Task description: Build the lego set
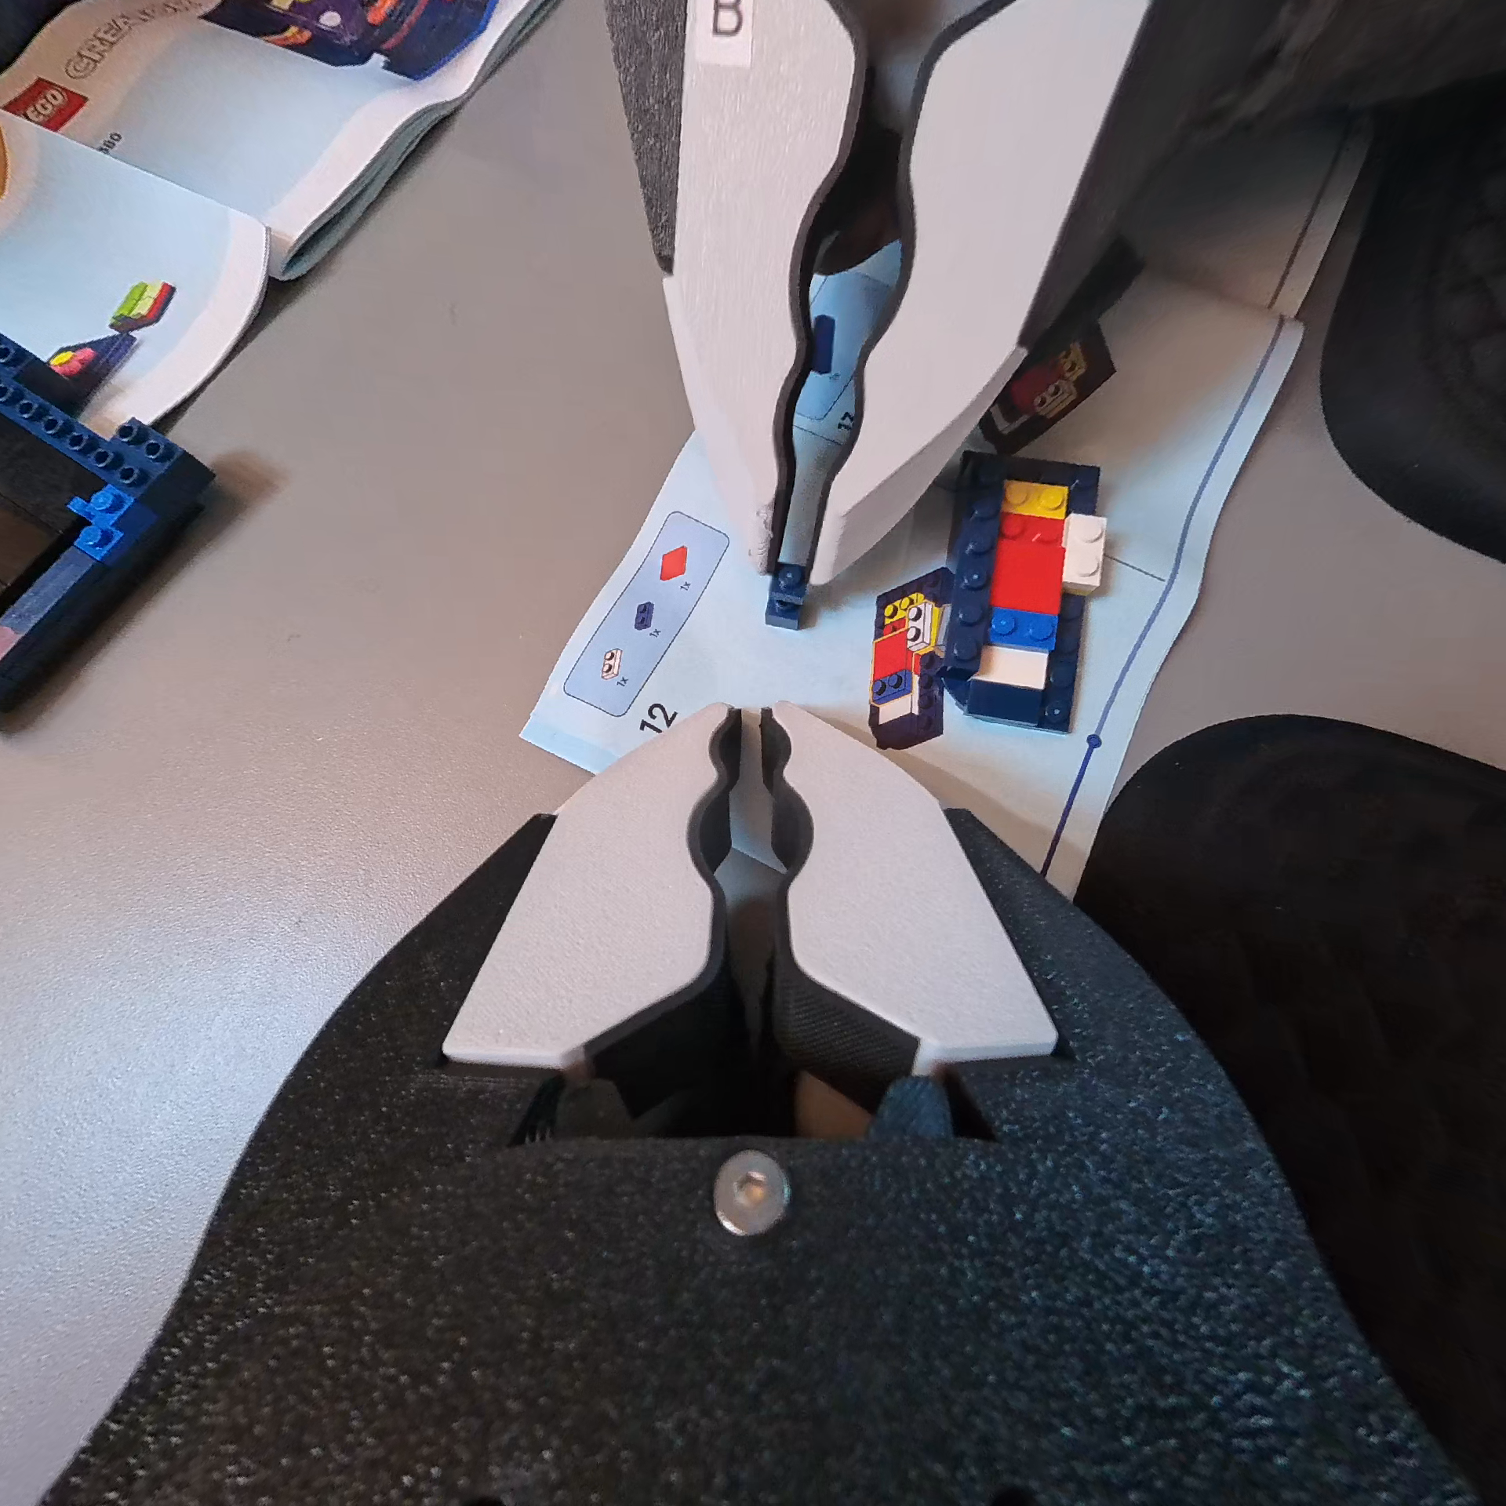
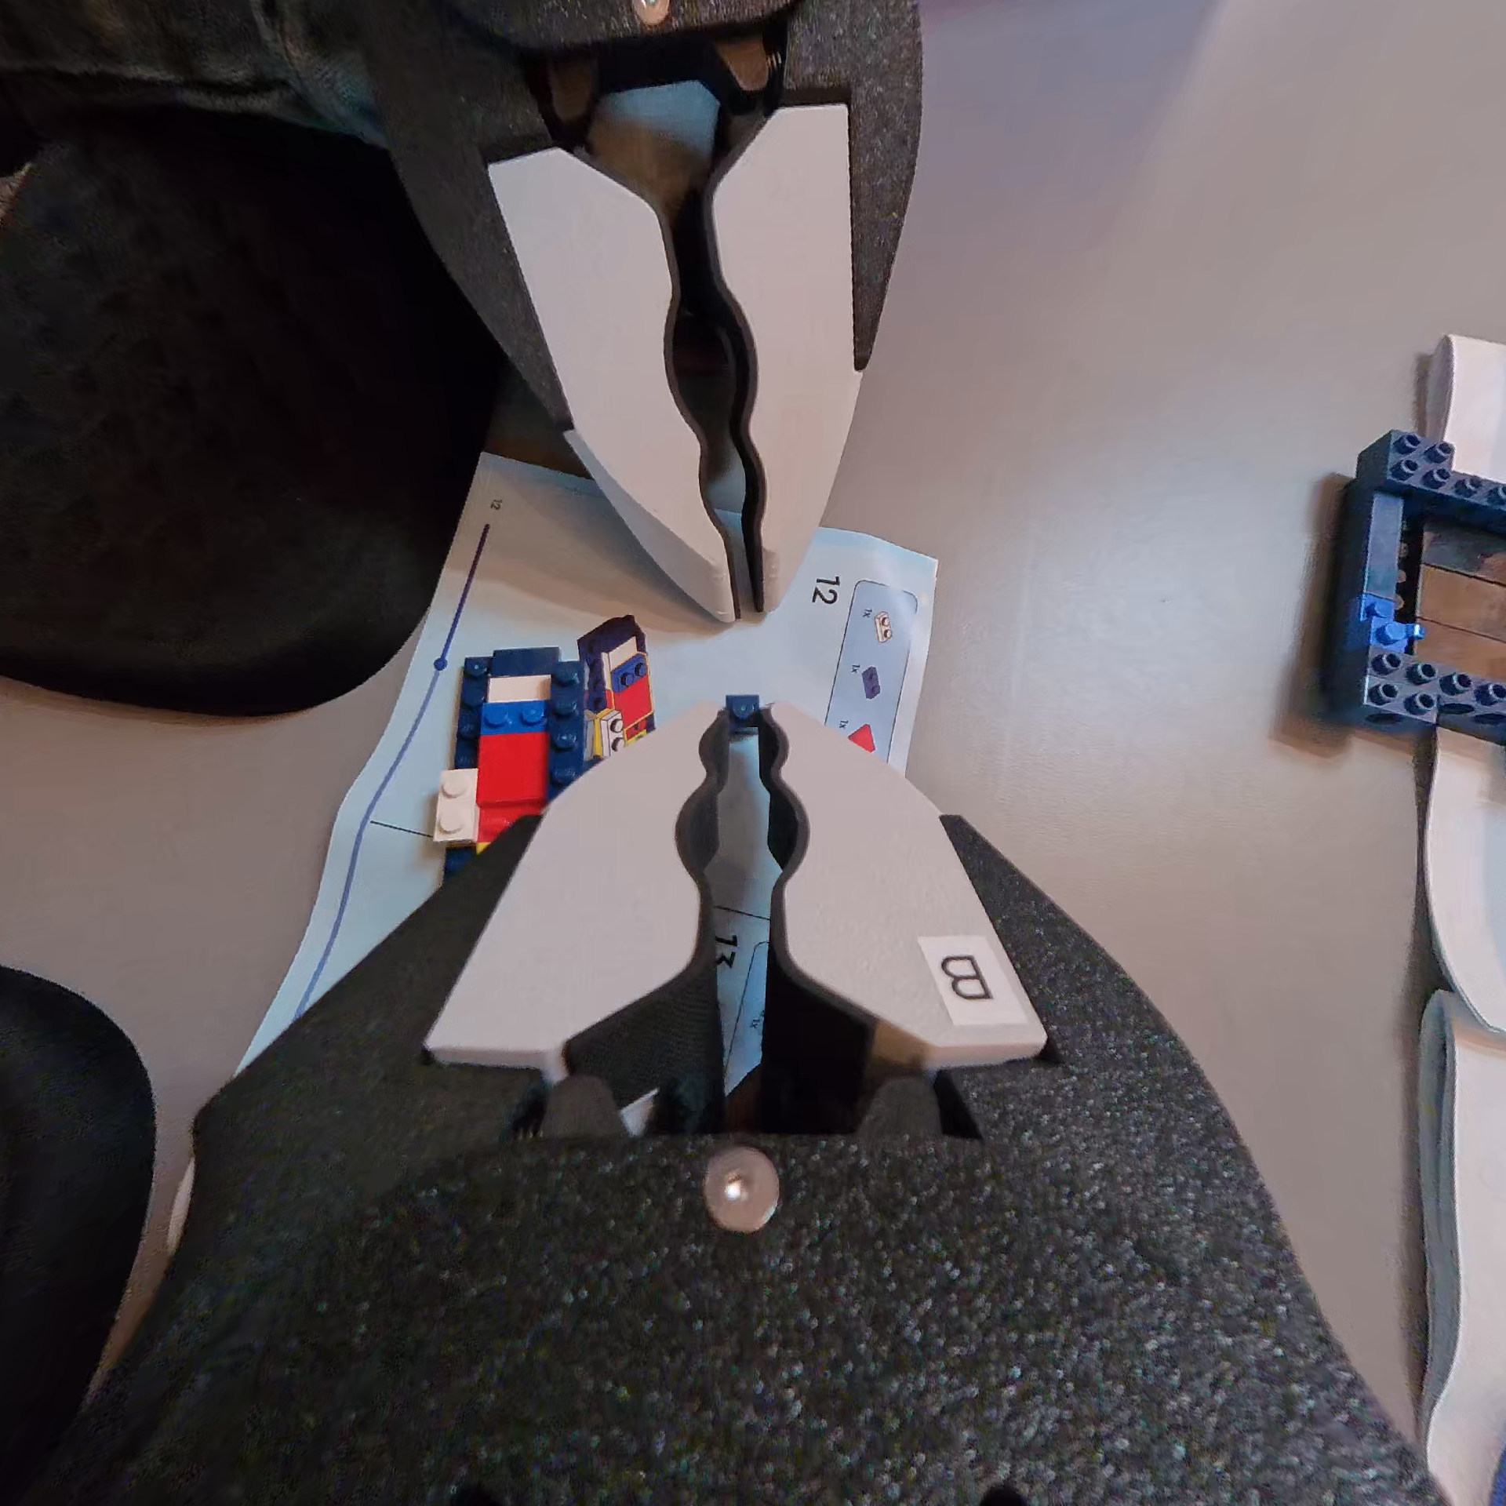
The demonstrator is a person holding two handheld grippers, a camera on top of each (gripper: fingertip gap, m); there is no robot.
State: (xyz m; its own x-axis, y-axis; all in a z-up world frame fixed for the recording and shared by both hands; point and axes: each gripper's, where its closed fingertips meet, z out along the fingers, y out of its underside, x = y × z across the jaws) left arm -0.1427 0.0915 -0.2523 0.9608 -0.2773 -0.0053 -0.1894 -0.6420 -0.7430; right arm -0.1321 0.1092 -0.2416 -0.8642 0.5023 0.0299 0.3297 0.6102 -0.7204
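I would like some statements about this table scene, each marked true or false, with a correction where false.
1. The right gripper pinches a small dark blue brick. True.
2. The left gripper holds a red tile. False: nothing shows between its nearly closed fingertips.
3. The multicoloured brick assembly lies on the instruction sheet. True.
4. The dark blue frame sits on that same sheet. False: it rests apart, on the grey table and an open booklet.

Opposed close wrist views, shared instruction sheet (image 1: 737, 652)

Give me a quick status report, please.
Right gripper clamps small dark-blue brick over instruction page. Left gripper shut, bare. Multicoloured brick assembly adjacent.
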